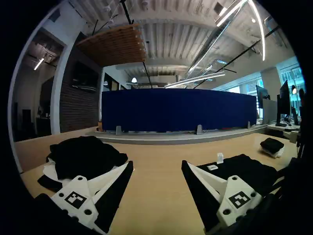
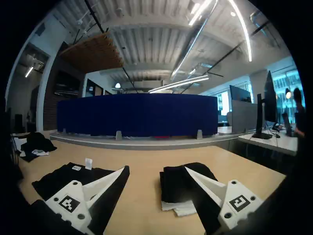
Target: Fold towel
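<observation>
Two grippers, both low over a pale wooden table point(image 1: 156, 149).

Left gripper point(image 1: 156, 164): jaws spread wide, pinching nothing, bare wood in the gap.
- Beyond the right-hand fingertip, partly hidden by that finger: flat black towel point(image 1: 242, 166), laid out on the wood. Small white tag point(image 1: 212, 167) on its near corner. A second white tag point(image 1: 220, 157) upright at its far edge. Contact with the finger: cannot tell.
- Beyond the left-hand fingertip: crumpled black pile point(image 1: 84, 156), heaped on a white cloth point(image 1: 49, 170).
- Far out to the right of the jaws, near the table edge: folded black stack point(image 1: 272, 145) on something white.

Right gripper point(image 2: 156, 168): jaws likewise spread wide, holding nothing.
- Beyond the left-hand fingertip: flat black towel point(image 2: 70, 174), tags at its far side.
- Just ahead of the right-hand fingertip and reaching into the gap: folded black stack point(image 2: 184, 180), white layers underneath.
- Far off to the left of the jaws: crumpled black pile point(image 2: 35, 145).

Straight ahead of both pairs of jaws, along the far side of the table: blue partition point(image 1: 176, 109). Well off to the right: monitor point(image 2: 268, 105) on another desk.
</observation>
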`<state>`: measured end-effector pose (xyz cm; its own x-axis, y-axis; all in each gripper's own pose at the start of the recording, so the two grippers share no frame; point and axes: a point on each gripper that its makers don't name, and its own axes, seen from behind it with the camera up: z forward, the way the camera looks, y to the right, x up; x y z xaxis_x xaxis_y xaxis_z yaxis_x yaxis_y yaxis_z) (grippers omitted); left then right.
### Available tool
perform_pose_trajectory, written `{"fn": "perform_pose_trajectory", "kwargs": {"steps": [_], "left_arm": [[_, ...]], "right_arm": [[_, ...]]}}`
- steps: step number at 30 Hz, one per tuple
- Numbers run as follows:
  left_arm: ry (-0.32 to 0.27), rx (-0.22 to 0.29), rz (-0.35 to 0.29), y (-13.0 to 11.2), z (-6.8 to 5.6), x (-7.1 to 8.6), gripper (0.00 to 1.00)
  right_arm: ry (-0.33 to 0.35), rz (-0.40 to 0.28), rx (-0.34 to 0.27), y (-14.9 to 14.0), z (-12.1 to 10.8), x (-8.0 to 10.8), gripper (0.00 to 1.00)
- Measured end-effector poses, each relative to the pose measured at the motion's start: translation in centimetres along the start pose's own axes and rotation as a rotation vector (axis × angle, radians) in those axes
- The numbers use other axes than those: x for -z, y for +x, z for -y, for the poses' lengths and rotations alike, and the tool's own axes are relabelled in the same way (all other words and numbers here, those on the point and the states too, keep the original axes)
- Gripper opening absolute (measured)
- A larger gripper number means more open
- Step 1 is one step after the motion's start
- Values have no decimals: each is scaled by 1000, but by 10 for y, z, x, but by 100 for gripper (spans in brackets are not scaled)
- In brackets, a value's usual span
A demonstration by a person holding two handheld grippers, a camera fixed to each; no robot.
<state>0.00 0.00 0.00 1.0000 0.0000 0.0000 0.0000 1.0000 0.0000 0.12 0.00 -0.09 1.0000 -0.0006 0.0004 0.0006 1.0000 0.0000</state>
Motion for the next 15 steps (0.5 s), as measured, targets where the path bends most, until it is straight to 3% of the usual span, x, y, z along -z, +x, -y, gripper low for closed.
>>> {"fn": "perform_pose_trajectory", "kwargs": {"steps": [15], "left_arm": [[0,0,0,1,-2,1,91]], "right_arm": [[0,0,0,1,1,0,100]]}}
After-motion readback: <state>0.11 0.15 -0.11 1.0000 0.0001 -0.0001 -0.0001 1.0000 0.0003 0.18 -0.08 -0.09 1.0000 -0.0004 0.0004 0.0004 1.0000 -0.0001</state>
